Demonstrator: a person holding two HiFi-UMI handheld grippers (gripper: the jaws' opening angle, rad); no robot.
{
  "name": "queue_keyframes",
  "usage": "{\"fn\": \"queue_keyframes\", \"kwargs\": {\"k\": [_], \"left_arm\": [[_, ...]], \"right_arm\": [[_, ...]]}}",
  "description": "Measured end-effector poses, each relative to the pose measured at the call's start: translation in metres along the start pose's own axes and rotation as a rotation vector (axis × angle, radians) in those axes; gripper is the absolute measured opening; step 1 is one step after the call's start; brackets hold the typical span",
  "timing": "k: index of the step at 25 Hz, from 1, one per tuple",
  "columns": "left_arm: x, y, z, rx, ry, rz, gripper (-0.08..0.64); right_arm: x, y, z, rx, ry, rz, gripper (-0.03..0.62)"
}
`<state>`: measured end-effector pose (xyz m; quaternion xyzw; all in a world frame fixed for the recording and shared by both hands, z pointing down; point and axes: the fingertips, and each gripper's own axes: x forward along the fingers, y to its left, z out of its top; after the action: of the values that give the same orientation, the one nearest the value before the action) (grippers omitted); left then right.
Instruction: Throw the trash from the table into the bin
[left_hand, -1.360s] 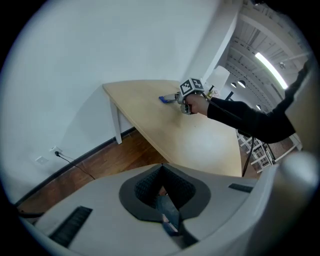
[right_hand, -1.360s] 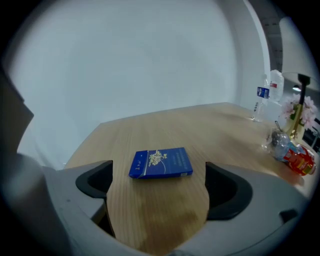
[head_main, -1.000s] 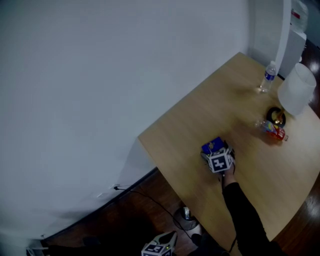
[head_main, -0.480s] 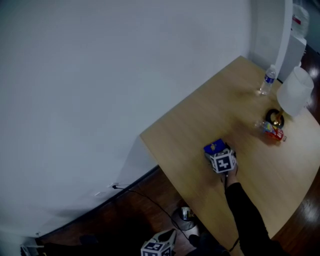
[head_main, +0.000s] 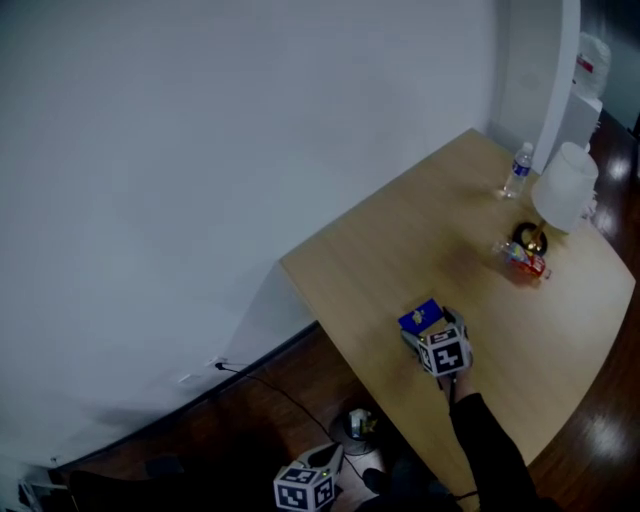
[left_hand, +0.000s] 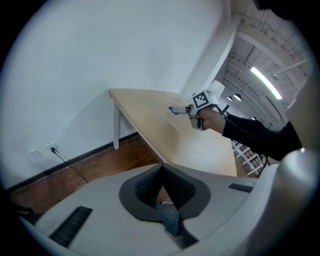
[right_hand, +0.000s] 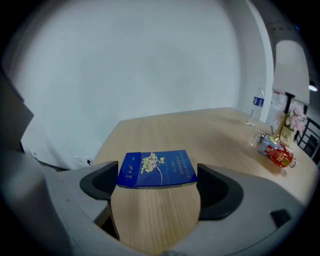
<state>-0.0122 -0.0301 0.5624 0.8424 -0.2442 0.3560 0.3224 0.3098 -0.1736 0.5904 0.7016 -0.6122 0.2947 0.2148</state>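
Grips the blue box (right_hand: 156, 169) end to end in the right gripper (right_hand: 157, 186), long axis across the 2 jaws, over the table (right_hand: 210, 130) near its edge. Holds the left gripper (left_hand: 161, 192) pinched together, empty, low beside the table and farther from the box.

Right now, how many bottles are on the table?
2. One clear water bottle stands at the table's far end. One red-labelled bottle lies on its side near the lamp. None seems hidden.
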Motion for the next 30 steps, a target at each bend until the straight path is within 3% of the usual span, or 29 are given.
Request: {"fn": "queue_keyframes", "kwargs": {"k": [8,16,23,30], "left_arm": [[-0.015,-0.002,-0.036,-0.004,-0.024,0.011,0.006],[-0.026,-0.014,-0.072,-0.046,-0.075,0.033,0.006],[-0.039,-0.004,-0.106,-0.111,-0.092,0.057,0.006],[-0.045,0.006,-0.138,-0.202,-0.092,0.107,0.006]], "right_arm": [[-0.08,0.062,-0.065,-0.036,0.052,0.073,0.508],[-0.148,0.088,-0.122,-0.082,0.091,0.126,0.495],[-0.17,0.113,-0.152,-0.138,0.126,0.166,0.494],[-0.171,0.18,-0.172,-0.244,0.171,0.322,0.494]]}}
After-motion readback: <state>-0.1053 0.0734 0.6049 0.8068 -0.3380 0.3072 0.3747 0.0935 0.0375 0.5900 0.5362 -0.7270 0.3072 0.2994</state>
